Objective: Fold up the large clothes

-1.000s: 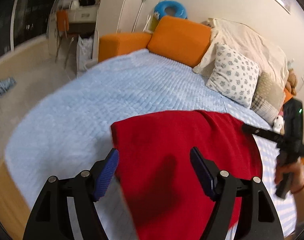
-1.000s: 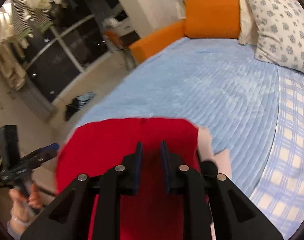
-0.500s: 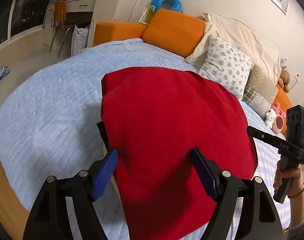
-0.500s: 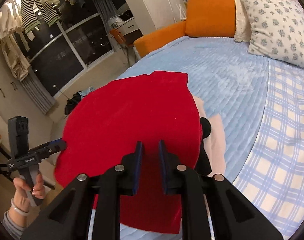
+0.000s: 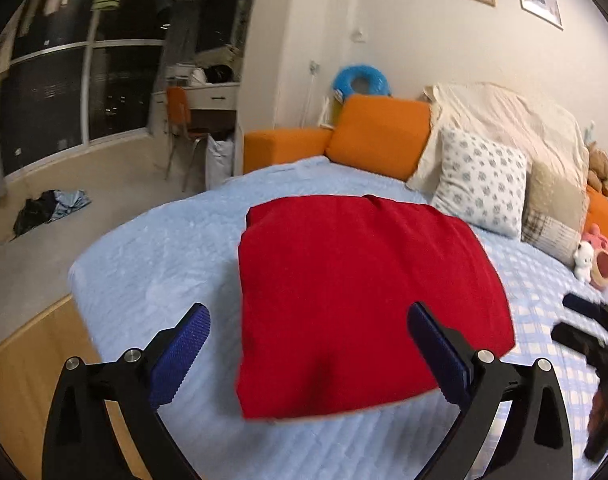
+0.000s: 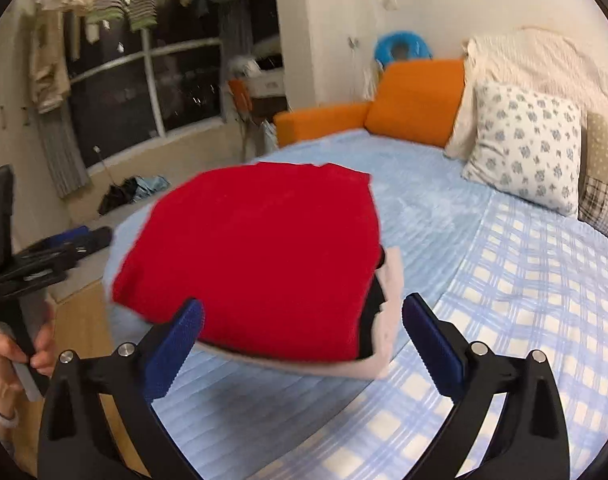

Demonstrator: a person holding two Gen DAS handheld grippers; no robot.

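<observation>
Resting flat on the light blue bed cover (image 5: 176, 264), the folded red garment (image 5: 360, 292) lies just ahead of both grippers, squared into a compact block. From the right wrist view it sits on top of other folded pieces: a black layer (image 6: 374, 312) and a pale pink one (image 6: 388, 336) show under its near right edge. Judgement: it was laid there to build a stack, which would explain why it lies close to the bed's near edge, within easy reach.

Left gripper (image 5: 308, 352): jaws opening, now spread wide. The red garment lies ahead and between the blue pads (image 5: 184, 344) in the picture, but neither pad touches it; nothing is held. Cloth appears to lie lower and farther off than the fingertips.

Right gripper (image 6: 304, 340): jaws opening, also spread wide. The stack's near edge falls between its pads (image 6: 176, 340) in view; no contact seen, nothing gripped. The left pad overlaps the red edge in the picture, but I read that as overlap only.

Each gripper also shows at the margin of the other's view, blurred; a hand (image 6: 8, 356) grips the left gripper's handle.

Judgement: this fold looks complete and let go. Pillows (image 5: 480, 184) and orange cushions (image 5: 380, 132) sit well beyond the garment, clear of the work area.
</observation>
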